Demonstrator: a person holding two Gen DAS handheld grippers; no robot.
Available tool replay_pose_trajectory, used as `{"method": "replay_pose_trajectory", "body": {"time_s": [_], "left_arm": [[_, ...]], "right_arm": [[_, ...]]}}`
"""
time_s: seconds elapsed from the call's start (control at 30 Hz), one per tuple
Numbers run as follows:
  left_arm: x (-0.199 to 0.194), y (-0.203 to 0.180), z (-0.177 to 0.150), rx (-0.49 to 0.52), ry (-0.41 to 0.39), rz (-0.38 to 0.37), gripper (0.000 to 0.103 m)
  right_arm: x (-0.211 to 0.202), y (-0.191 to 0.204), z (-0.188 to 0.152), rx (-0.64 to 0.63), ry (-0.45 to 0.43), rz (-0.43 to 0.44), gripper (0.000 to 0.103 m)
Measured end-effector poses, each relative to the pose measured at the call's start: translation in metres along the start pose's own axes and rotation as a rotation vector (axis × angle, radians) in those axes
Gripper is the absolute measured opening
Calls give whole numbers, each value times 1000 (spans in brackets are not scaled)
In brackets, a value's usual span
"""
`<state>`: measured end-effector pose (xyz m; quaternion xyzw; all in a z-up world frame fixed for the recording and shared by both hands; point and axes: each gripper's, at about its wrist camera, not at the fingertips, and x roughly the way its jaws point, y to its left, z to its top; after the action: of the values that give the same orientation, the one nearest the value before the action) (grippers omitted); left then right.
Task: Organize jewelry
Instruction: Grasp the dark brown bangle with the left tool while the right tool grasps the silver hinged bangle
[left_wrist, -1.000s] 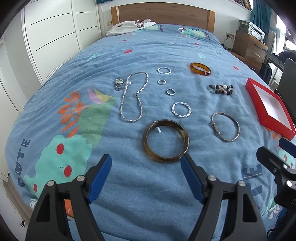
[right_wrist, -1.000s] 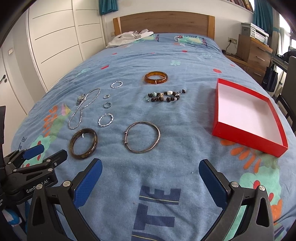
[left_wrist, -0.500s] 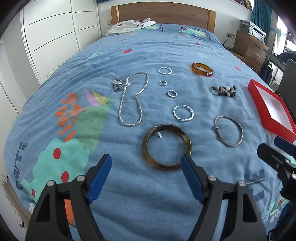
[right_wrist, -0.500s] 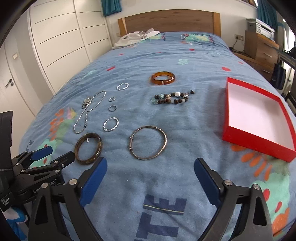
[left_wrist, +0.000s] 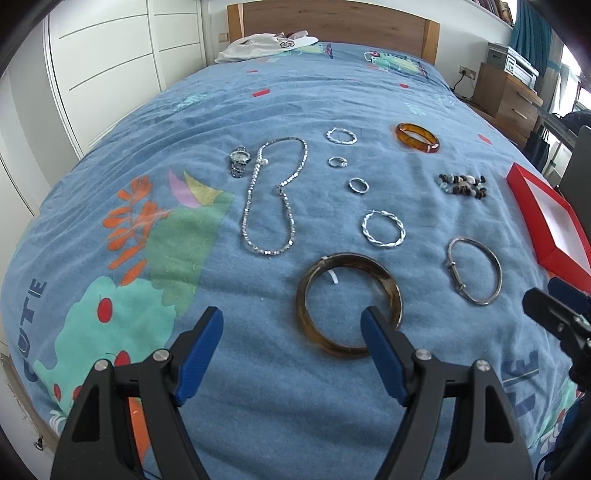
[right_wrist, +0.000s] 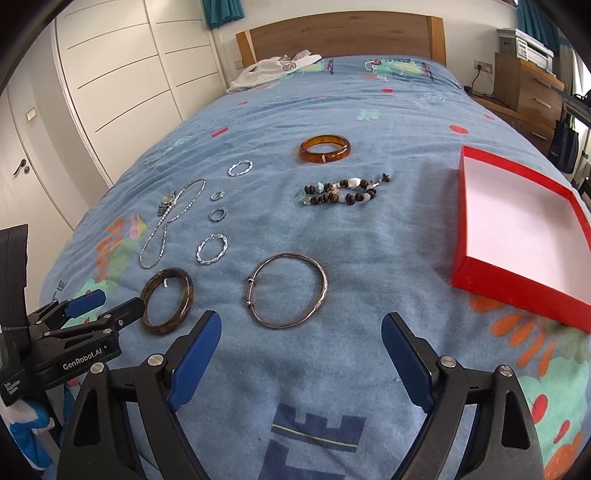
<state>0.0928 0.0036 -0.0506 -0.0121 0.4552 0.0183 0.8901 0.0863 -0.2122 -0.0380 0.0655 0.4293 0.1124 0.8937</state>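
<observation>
Now both tongs gape and hold nothing. The left tongs (left_wrist: 291, 328) hang over the near rim of the dark brown bangle (left_wrist: 349, 302), one pad inside its ring; the right tongs (right_wrist: 301, 338) hover near the thin metal bangle (right_wrist: 287, 290). On the soft bed (left_wrist: 258, 387) a hard, slick bangle could squirt sideways under a pinch, or sink beneath the pads. The red box (right_wrist: 517, 280) lies empty, well apart.

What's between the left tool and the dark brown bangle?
Nothing visible. The left tool is open, and the dark brown bangle lies flat on the blanket right at its right fingertip, only bare fabric around.
</observation>
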Motion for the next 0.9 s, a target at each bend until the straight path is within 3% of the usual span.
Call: {"method": "replay_pose_trajectory", "body": {"time_s": [0.57,0.9], "left_arm": [[16,-26,2,60,8,-141,76],[33,-29,-1,90,30,-106,77]], "right_arm": [[46,1,13,-59,74,32,88],[62,0,19,-116,114,80,89]]}}
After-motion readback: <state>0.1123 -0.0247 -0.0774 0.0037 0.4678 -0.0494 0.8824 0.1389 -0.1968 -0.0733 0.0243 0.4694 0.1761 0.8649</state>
